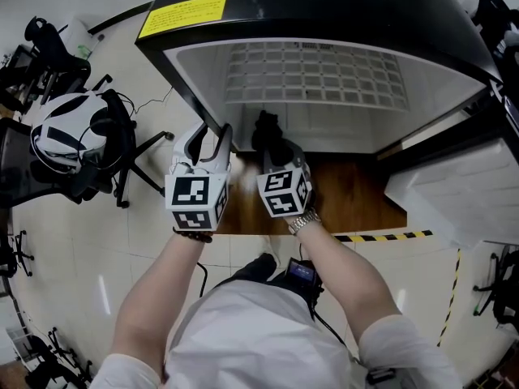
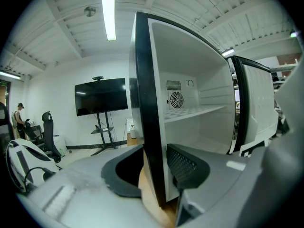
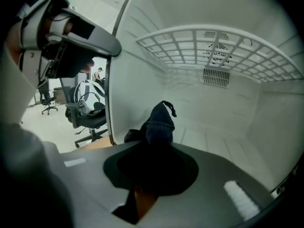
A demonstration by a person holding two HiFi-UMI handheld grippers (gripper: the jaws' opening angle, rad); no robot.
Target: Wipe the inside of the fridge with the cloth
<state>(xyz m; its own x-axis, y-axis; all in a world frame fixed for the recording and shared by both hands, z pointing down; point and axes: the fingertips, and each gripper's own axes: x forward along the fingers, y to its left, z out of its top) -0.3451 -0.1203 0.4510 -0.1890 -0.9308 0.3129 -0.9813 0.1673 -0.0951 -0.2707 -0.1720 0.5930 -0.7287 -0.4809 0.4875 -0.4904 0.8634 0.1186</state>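
Observation:
A black fridge [image 1: 324, 10] stands open with a white inside and a wire shelf [image 1: 316, 75]. My left gripper [image 1: 209, 144] straddles the front edge of the fridge's left wall [image 2: 148, 103]; in the left gripper view both jaws sit against that wall, one outside and one inside. My right gripper [image 1: 276, 148] is shut on a dark cloth [image 1: 266, 132] just inside the opening, near the left wall. In the right gripper view the cloth [image 3: 159, 122] sticks up from the jaws above the fridge's white floor [image 3: 223, 141], not touching a wall.
The open fridge door [image 1: 462, 193] juts out at the right. The fridge rests on a wooden board [image 1: 349, 201] edged with yellow-black tape [image 1: 389, 236]. An office chair carrying a white helmet [image 1: 69, 136] stands at the left. A TV on a stand [image 2: 101, 96] is across the room.

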